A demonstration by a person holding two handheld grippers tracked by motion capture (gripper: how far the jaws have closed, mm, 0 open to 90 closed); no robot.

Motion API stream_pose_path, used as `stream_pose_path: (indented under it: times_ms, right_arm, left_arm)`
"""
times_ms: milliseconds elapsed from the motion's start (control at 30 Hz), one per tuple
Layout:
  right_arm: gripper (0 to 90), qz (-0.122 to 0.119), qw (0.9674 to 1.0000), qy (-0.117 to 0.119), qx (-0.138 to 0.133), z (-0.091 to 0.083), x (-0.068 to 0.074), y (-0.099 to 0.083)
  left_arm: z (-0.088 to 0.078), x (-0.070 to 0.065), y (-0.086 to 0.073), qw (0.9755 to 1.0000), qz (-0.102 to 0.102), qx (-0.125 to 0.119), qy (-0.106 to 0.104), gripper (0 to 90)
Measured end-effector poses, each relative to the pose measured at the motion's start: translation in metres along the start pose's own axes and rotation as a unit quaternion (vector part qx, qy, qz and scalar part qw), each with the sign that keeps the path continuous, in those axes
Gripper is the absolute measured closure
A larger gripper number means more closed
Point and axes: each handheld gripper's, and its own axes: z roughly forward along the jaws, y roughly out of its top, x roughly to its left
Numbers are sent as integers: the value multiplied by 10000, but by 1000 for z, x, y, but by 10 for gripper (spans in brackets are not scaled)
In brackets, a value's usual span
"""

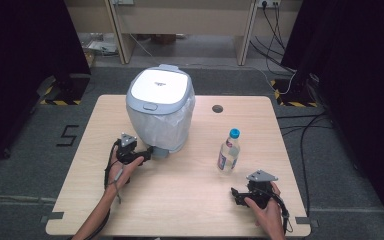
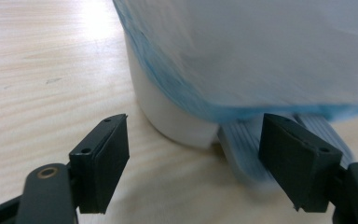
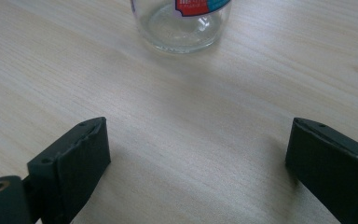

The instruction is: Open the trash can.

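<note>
**Getting the Bin Open for the Bottle**

Nearest the person, the right gripper (image 1: 236, 195) sat low on the wooden table (image 1: 180, 200). Its jaws were spread wide and held nothing. In the right gripper view, the round clear bottom of the water bottle (image 3: 182, 25) stood just ahead of the jaws, with bare table between.

A little farther up, the bottle (image 1: 228, 151) stood upright with its blue cap on, to the right of the bin and apart from it.

On the other side, the left gripper (image 1: 150, 152) reached in at the foot of the bin (image 1: 160, 107). Its jaws were spread open too. In the left gripper view, the grey ribbed pedal (image 2: 242, 149) stuck out from under the white bag, close to the right jaw but not yet squeezed.

The lid (image 1: 159, 85) was shut flat on top, at the far side.

The job looked like pushing the pedal so the lid would pop up. To do it well, the left gripper should press straight down on the middle of the pedal, slowly, so the light bin did not slide or tip. The white bag hung low, so the jaws should stay under it and not snag it. The right gripper should wait until the lid stood open.
</note>
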Motion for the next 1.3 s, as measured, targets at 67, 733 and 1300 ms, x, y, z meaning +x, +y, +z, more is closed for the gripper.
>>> stream_pose_path:
  times_ms: [67,733,1300]
  right_arm:
    - [65,-3,10000,0,8,0,0,0]
    - [65,0,10000,3,1,0,0,0]
    - [64,0,10000,9,1,0,0,0]
  left_arm:
    - [-8,0,-2,10000,0,-16,-44,235]
    - [-58,2,3,9964,258,-303,-747,871]
    - [-95,-7,38,9893,297,-642,-1275,895]
